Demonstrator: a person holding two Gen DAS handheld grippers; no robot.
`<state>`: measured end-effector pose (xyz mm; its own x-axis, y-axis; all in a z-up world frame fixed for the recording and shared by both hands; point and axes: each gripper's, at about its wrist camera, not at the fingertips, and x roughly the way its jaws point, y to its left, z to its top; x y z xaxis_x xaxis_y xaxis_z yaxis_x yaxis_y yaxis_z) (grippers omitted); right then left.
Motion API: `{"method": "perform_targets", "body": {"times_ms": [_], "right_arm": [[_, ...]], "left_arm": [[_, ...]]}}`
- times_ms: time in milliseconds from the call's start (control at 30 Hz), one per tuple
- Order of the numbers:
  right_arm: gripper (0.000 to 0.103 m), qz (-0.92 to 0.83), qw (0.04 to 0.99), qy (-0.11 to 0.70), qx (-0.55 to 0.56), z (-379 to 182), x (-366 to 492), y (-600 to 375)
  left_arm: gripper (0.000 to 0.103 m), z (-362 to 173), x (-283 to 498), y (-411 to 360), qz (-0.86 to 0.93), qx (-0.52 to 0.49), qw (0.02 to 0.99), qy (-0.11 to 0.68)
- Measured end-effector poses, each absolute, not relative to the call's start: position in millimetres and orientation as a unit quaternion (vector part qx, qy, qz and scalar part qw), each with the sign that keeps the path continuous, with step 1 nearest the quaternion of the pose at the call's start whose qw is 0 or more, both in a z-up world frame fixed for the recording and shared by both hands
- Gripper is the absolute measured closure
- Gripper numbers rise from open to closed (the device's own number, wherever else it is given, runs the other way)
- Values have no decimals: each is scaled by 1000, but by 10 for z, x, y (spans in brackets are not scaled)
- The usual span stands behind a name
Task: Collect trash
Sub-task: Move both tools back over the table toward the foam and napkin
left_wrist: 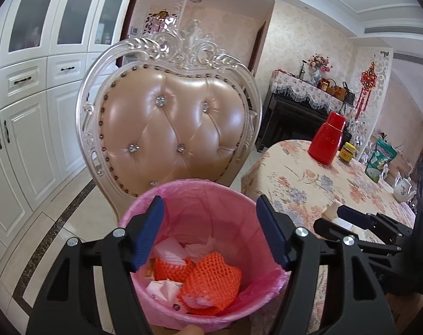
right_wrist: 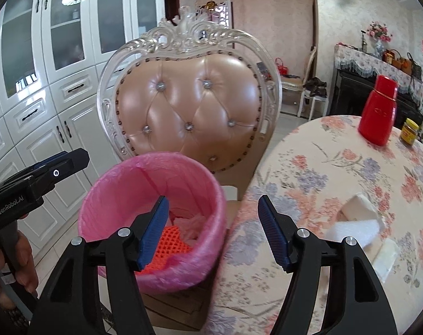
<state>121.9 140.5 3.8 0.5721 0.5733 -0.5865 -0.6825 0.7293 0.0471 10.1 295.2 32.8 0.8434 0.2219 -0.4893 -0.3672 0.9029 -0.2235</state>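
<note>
Both my claws gape empty: left claw [left_wrist: 210, 230] over the bin [left_wrist: 166, 201]; right claw [right_wrist: 211, 230] nearer the foam scraps [right_wrist: 354, 223] at the worktop [right_wrist: 323, 162] edge.

Bin [left_wrist: 206, 217] before chair [left_wrist: 172, 117], left of table [left_wrist: 309, 184]; netting [left_wrist: 211, 276] inside.

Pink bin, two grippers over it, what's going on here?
A person is clearing trash with a handheld gripper in each hand. The left gripper hovers open over the pink-lined bin, which already holds orange foam netting and crumpled paper. The right gripper is also open and empty, between the bin and the floral-clothed table. White foam pieces still lie on the table near it.
</note>
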Motion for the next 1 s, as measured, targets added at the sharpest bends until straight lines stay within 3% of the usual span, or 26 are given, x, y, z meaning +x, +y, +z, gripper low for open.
{"method": "perform_targets", "body": {"times_ms": [1000], "right_arm": [[37,220,926,305,-21,-11,1957,-387]], "left_arm": [[37,276,850,1664,55,-109,957,262]]}}
